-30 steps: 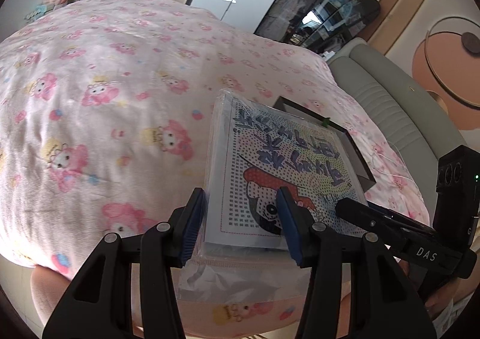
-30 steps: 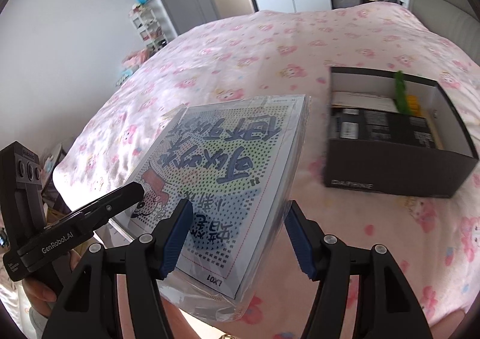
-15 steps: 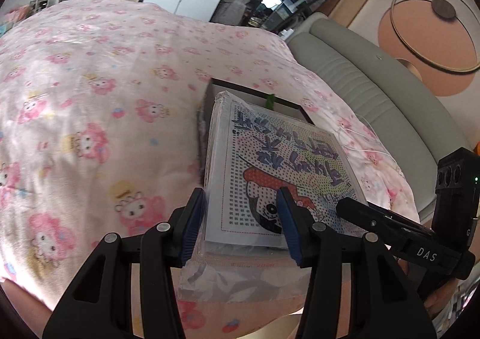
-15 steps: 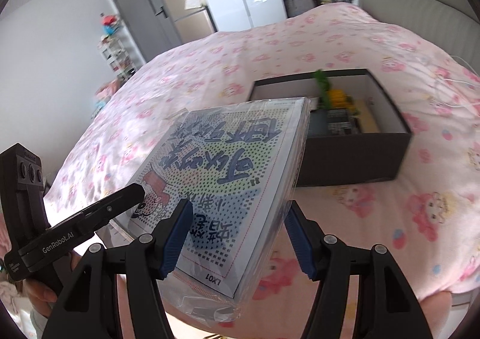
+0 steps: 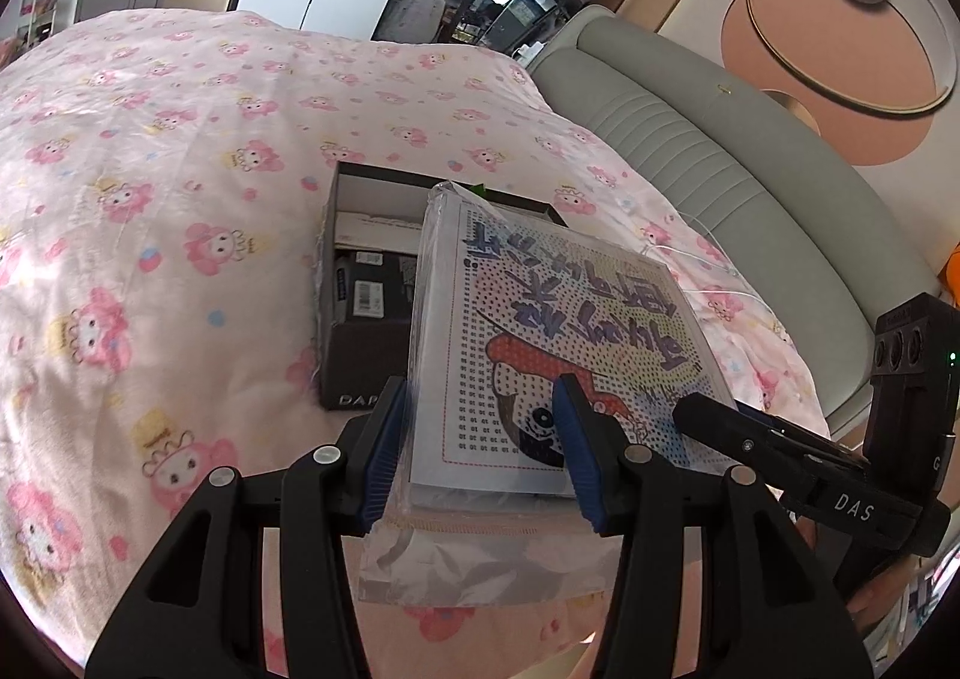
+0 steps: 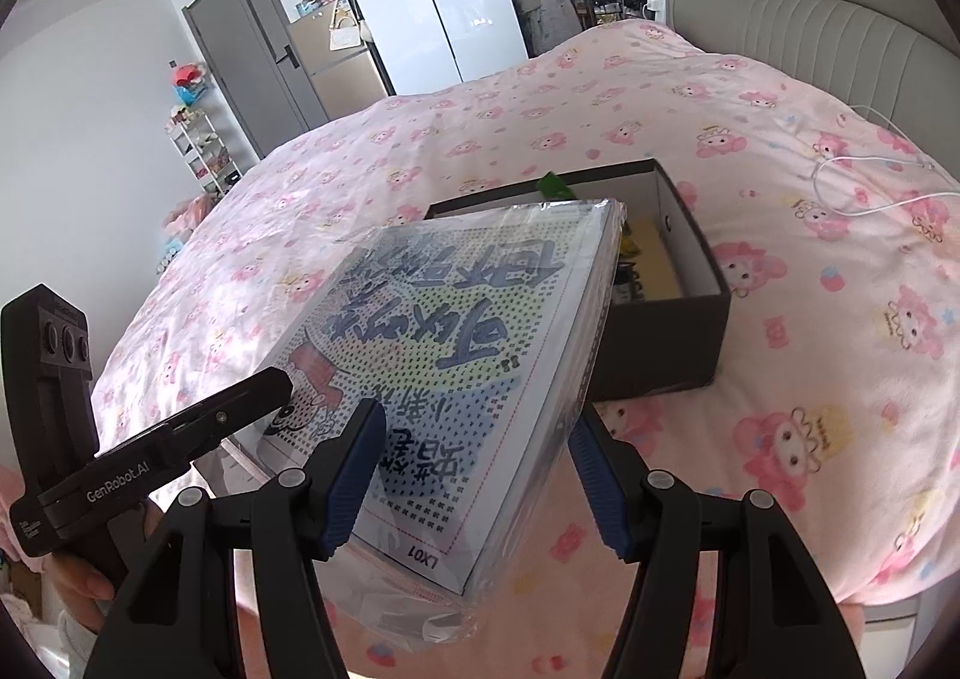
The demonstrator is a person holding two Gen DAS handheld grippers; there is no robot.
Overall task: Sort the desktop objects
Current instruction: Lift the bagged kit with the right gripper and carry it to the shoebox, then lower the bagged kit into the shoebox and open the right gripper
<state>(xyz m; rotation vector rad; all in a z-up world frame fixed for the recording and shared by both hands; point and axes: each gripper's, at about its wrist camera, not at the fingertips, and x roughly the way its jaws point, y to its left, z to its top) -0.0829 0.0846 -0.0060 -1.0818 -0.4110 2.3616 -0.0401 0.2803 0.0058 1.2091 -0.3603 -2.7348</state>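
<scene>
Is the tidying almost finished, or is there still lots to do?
Partly done. The dark box on the pink bedspread already has some packets and a green thing inside. Right now the left claw and right claw both grip the wrapped picture kit, which hangs above the box's near end. It is not yet inside. The white cable on the bed may be left too.

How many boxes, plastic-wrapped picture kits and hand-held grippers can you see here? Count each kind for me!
Dark open box: 1
Plastic-wrapped picture kit: 1
Hand-held grippers, left hand-held gripper and right hand-held gripper: 2
Total: 4
The items inside the box are mostly hidden, so they are left out.
</scene>
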